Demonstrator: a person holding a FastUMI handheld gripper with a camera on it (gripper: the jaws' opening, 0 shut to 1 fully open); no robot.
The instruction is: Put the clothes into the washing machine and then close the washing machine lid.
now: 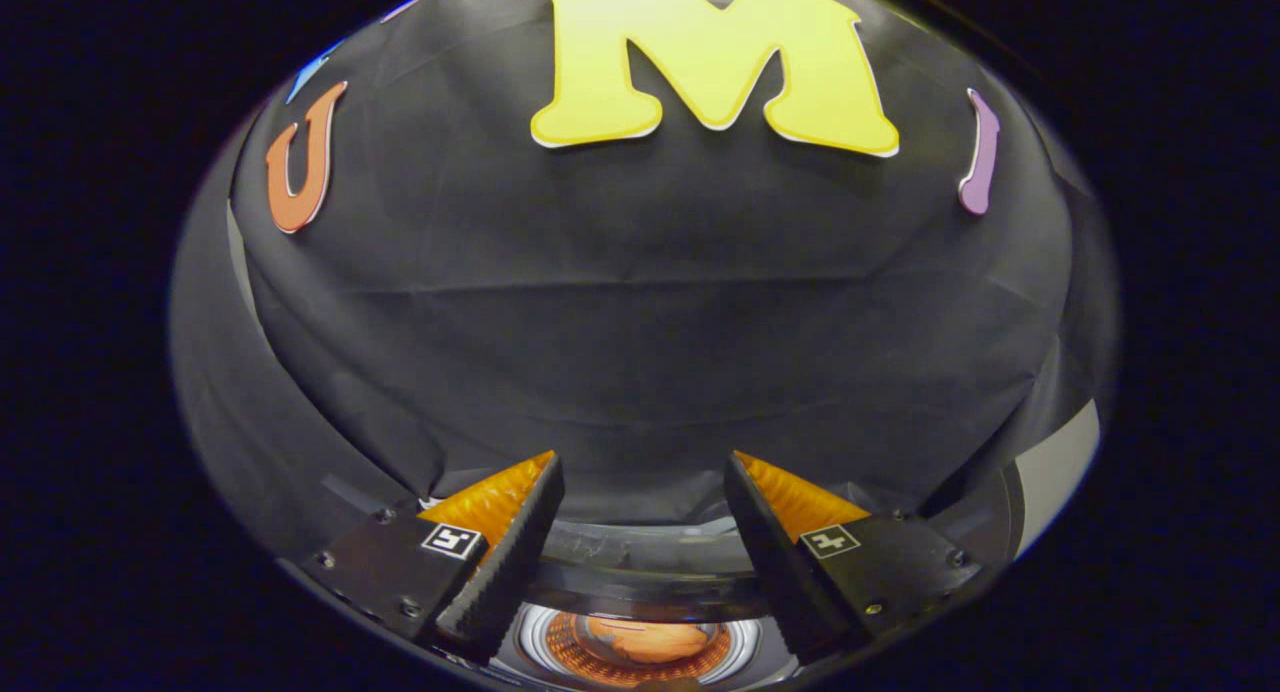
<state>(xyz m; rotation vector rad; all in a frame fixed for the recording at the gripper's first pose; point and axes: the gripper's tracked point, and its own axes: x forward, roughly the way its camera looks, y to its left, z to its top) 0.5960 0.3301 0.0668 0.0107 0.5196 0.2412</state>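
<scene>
My gripper (645,462) is open, with nothing between its fingers, and points at the black cloth wall. Below and between the fingers lies the round opening of the washing machine (640,644), with a shiny ring around its drum. An orange piece of clothing (645,640) lies inside the drum. The machine's dark rim (640,552) runs across just beyond the fingertips. The lid cannot be made out.
The black cloth wall (640,322) stands close behind the machine. A pale panel (1055,472) shows beside the cloth, past the right finger.
</scene>
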